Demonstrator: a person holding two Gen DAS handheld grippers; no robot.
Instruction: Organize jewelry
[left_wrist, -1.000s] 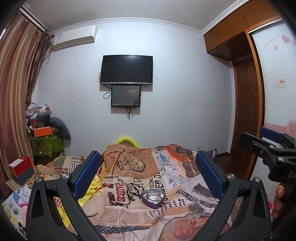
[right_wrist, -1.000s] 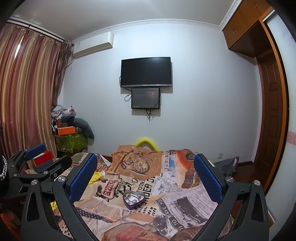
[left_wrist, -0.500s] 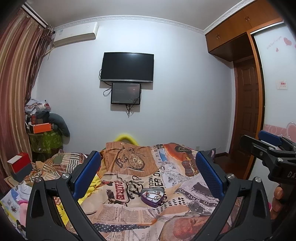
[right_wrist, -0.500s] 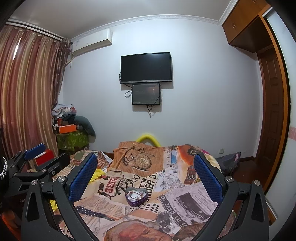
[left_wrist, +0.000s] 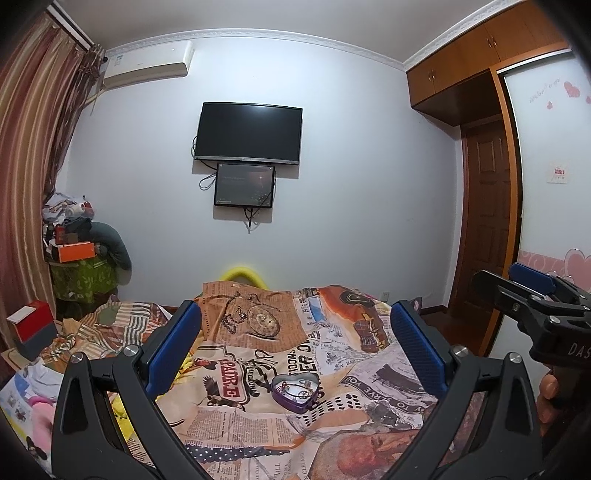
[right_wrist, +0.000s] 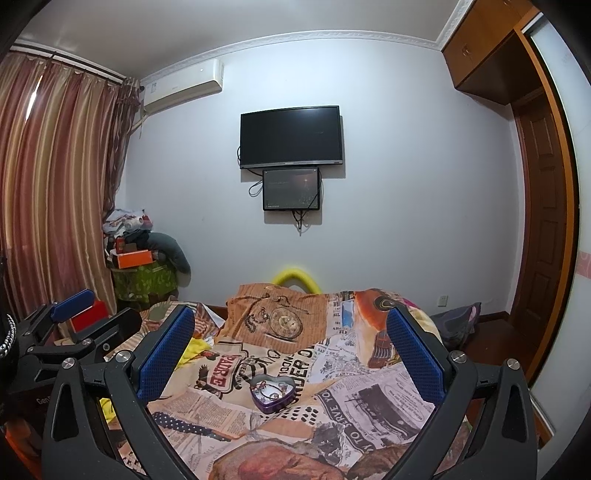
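Left gripper: our left gripper (left_wrist: 295, 343), black-framed with blue ribbed pads, hangs above the bed with its fingers wide apart and nothing between them.
Right gripper: our right gripper (right_wrist: 290, 343), the same build, also stands spread wide and empty; it shows at the right edge of the left view, so we hold the two side by side.
Bedspread: a rumpled patchwork bedspread printed like old newspaper (left_wrist: 362, 380) fills the near ground under both tools.
Task's thing: a small purple heart-shaped metal tin (left_wrist: 295, 387) sits open on the bedspread, with thin wire-like jewelry pieces (right_wrist: 271, 391) inside; we cannot tell exactly which pieces they are.
Key relation: the tin lies ahead of and below both pairs of fingers, close to the midline of each view, slightly left of centre for the right tool. The heart's point faces us and its lobes face away, so its widest span runs left to right.
Nearer hand: we judge neither clearly closer; both are well apart from the tin.
Next move: we judge a forward, downward reach is needed.
Far end: a dark wall-mounted television (right_wrist: 290, 136) hangs on the white wall beyond the bed.
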